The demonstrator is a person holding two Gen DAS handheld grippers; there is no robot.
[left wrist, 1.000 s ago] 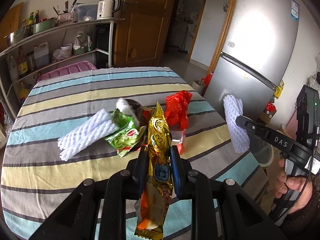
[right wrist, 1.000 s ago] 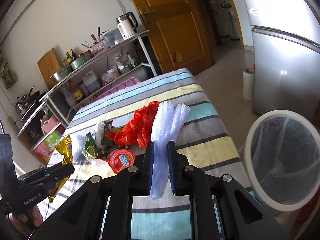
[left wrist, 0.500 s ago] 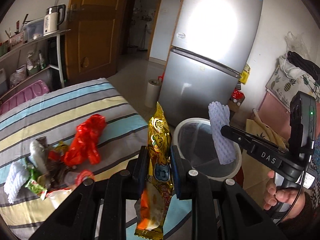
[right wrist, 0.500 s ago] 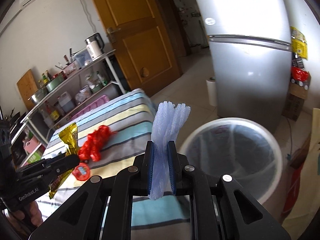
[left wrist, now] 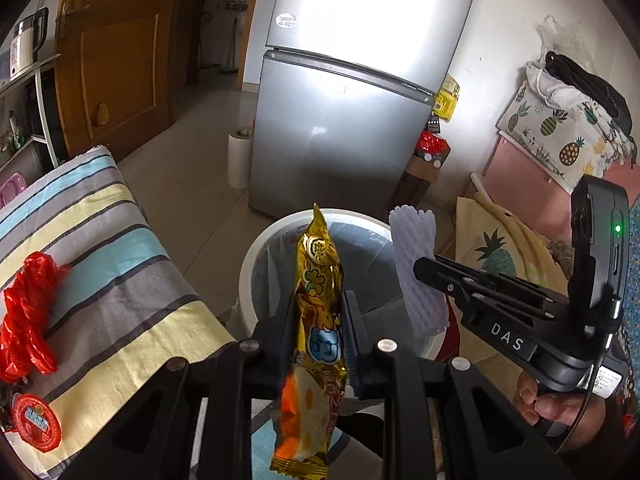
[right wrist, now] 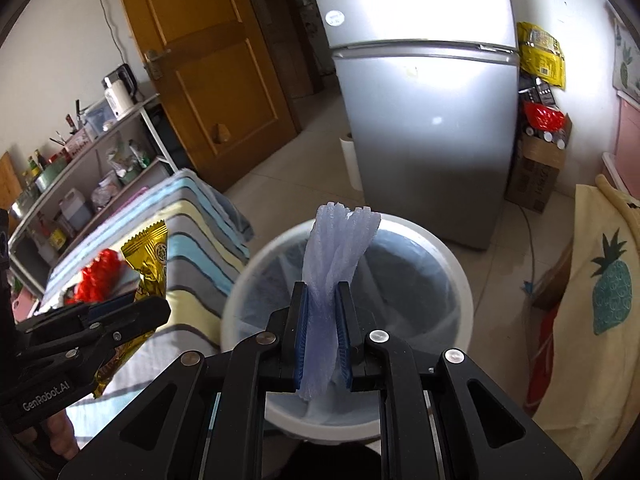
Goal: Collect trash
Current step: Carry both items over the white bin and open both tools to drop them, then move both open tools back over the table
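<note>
The left gripper (left wrist: 318, 330) is clamped on a gold snack wrapper (left wrist: 316, 344), which stands upright between the jaws with its top above them and its orange lower end hanging below. The right gripper (right wrist: 323, 322) is clamped on a piece of white foam netting (right wrist: 332, 268), squeezed narrow between the blue pads (right wrist: 301, 332) and fanning out above them. In both wrist views the held pieces sit in front of the open mouth of a white trash bin (right wrist: 444, 240) lined with a clear bag, which stands on the tiled floor just beside the right edge of the bench (left wrist: 100, 280). The bench carries a striped cloth in blue, yellow and grey. On it, at the left of the left wrist view, lie a crumpled red plastic bag (left wrist: 26, 312) and, nearer, a small round red lid (left wrist: 36, 428). Beyond the bin stands a silver refrigerator (right wrist: 420, 100), with a white roll (left wrist: 240, 156) on the floor to its left and a brown wooden door (right wrist: 208, 60) farther left. A cloth with a pineapple print (right wrist: 608, 280) lies to the right of the bin.
</note>
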